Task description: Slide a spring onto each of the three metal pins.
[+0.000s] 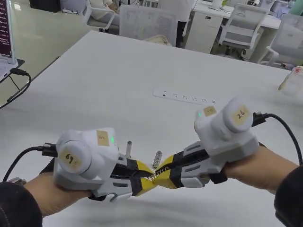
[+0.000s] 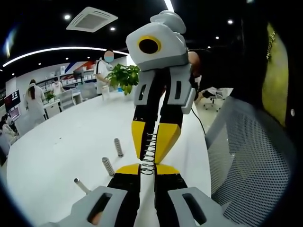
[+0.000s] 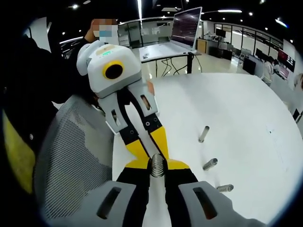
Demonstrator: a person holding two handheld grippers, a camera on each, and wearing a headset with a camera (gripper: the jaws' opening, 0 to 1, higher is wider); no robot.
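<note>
Clenched on one spring from opposite ends, tip to tip over desk: left gripper fingers, right gripper fingers; nearby, bare pin and sprung pin

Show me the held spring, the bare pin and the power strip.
held spring [image 2: 148,153], left gripper view, middle coils
bare pin [image 1: 129,148], head view, mid-shaft
power strip [image 1: 184,96], head view, top face
</note>
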